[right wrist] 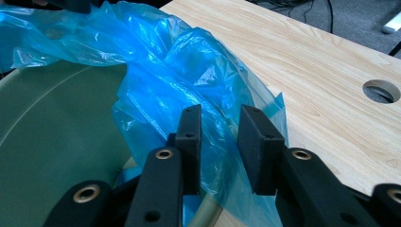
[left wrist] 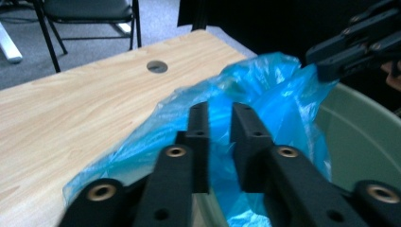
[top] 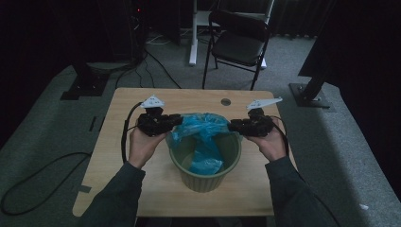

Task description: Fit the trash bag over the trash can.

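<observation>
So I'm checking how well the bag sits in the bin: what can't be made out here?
- High view: the bin's far rim, covered by the blue bag.
- Left gripper view: whether the left gripper pinches the bag; the film sits at the gap.
- Right gripper view: same doubt for the right gripper.
- Bin bottom: covered by bag.
</observation>
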Demonstrator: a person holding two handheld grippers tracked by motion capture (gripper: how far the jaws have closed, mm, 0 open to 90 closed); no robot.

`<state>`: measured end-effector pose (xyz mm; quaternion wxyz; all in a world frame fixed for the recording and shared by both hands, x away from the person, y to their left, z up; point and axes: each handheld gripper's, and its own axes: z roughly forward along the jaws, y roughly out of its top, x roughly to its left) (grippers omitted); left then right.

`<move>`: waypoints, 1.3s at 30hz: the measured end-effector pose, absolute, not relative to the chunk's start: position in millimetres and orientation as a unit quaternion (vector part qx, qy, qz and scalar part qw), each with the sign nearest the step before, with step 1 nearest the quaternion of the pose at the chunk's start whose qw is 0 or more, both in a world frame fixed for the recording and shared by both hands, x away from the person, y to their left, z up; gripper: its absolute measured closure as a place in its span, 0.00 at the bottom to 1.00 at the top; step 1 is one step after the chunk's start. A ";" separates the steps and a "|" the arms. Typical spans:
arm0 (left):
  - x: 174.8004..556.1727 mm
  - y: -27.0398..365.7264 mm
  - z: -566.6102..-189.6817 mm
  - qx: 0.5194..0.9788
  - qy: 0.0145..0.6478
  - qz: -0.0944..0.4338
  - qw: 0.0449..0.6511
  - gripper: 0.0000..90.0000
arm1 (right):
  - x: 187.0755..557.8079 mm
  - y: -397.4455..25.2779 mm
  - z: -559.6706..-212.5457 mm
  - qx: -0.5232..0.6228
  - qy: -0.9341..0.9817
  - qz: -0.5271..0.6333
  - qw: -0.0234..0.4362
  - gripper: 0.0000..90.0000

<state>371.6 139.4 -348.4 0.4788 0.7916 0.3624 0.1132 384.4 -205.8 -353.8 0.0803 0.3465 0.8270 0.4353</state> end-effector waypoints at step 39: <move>316.5 159.3 -367.9 0.794 0.353 0.111 0.482 1.00 | 320.3 -214.7 -364.1 0.304 0.843 0.442 0.051 1.00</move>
